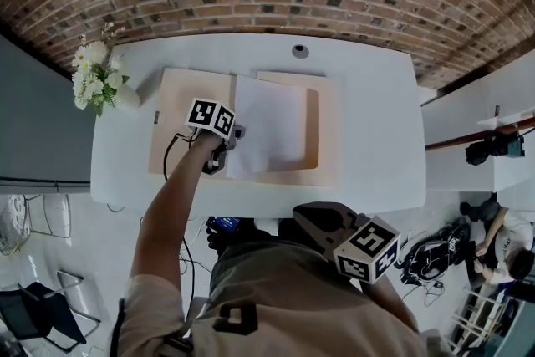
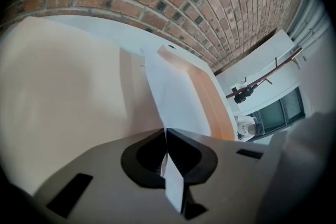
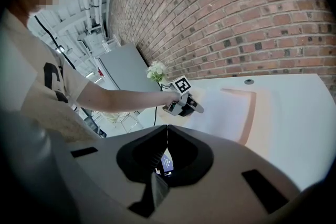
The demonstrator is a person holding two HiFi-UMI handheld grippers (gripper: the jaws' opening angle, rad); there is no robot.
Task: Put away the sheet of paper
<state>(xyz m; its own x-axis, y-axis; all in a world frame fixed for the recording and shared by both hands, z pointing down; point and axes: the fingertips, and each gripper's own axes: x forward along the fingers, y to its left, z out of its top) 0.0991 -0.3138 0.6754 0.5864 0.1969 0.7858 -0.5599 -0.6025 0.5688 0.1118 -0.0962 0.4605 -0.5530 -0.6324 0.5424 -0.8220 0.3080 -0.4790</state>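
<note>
At worktop (image 1: 376, 138) centre: left gripper (image 2: 166, 139) jaws clamped on sheet of paper (image 1: 269, 130), 7 o'clock edge; right gripper (image 3: 167, 136) jaws together, empty. Edge pinch may slip, creasing it.

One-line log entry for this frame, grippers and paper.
left gripper: shut on sheet of paper | position: over open folder on table | right gripper: shut, empty, near body

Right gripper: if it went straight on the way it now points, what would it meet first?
Probably the left gripper, almost dead ahead of the right gripper, where it clamps the sheet of paper over the white table. Depth is unclear, so this is a guess.
</note>
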